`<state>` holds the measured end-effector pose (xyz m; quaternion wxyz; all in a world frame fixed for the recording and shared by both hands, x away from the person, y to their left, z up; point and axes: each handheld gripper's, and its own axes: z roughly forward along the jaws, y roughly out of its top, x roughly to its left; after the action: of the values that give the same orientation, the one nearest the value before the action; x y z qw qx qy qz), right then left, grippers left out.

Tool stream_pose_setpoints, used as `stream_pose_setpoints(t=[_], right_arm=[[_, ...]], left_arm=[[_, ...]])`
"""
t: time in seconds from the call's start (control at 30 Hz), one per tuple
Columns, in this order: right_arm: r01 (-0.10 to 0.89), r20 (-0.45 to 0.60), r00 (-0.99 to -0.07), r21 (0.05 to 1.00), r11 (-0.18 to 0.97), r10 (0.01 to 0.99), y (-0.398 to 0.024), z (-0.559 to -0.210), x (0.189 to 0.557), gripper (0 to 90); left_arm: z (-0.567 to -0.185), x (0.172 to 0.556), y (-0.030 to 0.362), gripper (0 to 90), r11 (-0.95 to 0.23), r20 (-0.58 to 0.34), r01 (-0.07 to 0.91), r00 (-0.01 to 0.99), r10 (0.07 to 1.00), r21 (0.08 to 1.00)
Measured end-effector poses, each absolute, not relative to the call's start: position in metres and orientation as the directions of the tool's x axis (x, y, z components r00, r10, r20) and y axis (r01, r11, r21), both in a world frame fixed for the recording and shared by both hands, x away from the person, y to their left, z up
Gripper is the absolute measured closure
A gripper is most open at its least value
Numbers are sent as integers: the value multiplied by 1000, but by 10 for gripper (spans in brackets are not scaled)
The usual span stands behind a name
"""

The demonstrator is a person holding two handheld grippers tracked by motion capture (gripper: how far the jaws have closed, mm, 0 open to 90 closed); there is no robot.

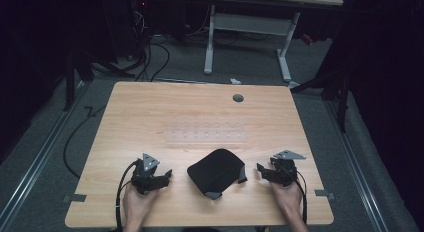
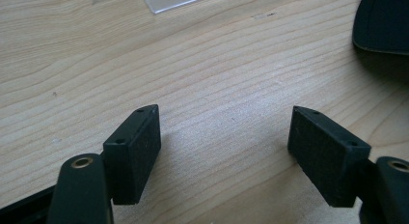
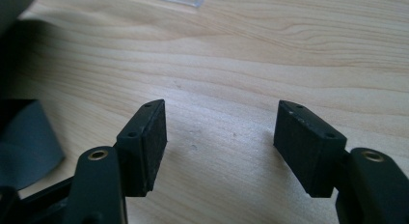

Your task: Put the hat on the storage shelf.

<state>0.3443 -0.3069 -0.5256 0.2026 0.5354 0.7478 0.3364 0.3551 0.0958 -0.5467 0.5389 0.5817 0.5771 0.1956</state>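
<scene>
Both tongs, left (image 1: 167, 173) and right (image 1: 260, 168), are gaping, released and gripping nothing, flanking a black fabric cap (image 1: 216, 171) lying on the light wooden table (image 1: 200, 112).

Looks like a lab or recording studio setup rather than anyone's home. The wooden table (image 1: 200, 117) sits in a space closed in by black curtains (image 1: 30, 52), on grey carpet (image 1: 250, 62) with metal rails (image 1: 37, 162) along both sides. Loose cables (image 1: 145, 57) trail on the floor, and a white-legged desk (image 1: 250, 27) stands behind.
</scene>
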Motion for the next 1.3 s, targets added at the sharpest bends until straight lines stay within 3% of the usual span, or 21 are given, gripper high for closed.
stream_pose_setpoints(t=[0.2,0.73,1.3], right_arm=[[651,144,-360,746,137,922,-311,-517,332,410],[564,179,-499,810,161,848,-292,-487,302,402],[581,204,-579,783,224,789,-253,-494,320,389]], left_arm=[[-547,355,96,273,247,-394,459,257,883,853],[-547,355,95,247,242,-393,464,263,881,852],[-547,355,95,244,243,-394,464,263,880,852]])
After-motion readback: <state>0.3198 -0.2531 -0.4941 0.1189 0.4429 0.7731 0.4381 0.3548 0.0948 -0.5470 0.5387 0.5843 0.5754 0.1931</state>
